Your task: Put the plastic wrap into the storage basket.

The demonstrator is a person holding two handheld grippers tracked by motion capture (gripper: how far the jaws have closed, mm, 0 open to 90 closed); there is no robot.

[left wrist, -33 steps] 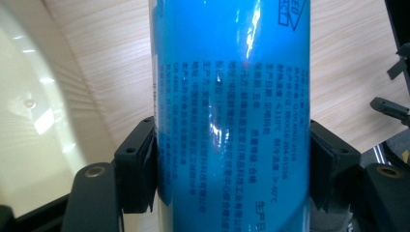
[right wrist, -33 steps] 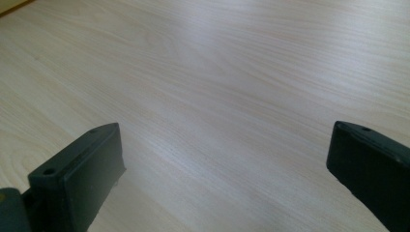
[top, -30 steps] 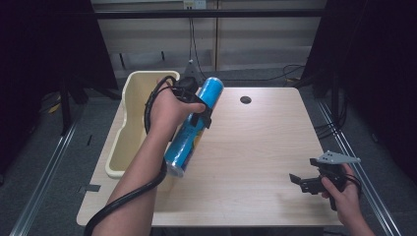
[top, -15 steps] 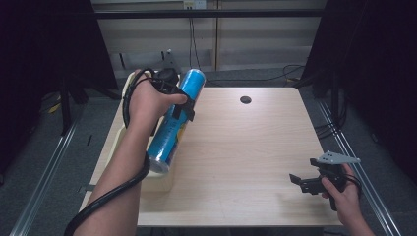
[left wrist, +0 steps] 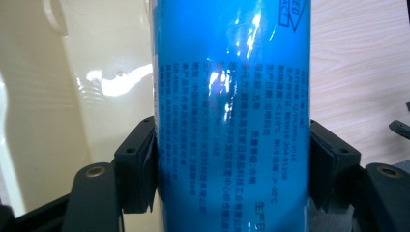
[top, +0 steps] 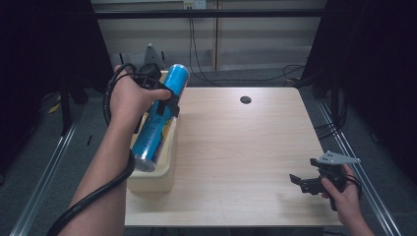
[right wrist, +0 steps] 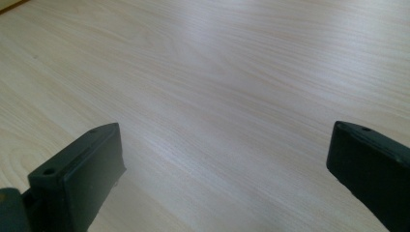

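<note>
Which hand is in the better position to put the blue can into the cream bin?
Left. The left gripper is shut on the blue can and holds it tilted above the cream bin at the table's left edge. The right gripper is open, holds nothing and is near the table's right front corner.

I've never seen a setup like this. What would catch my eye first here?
Probably the shiny blue can, clamped between the jaws of the left gripper and held tilted over a cream bin at the left edge of the wooden table. At the near right corner, the right gripper sits low over bare wood with its jaws wide open, holding nothing.
</note>
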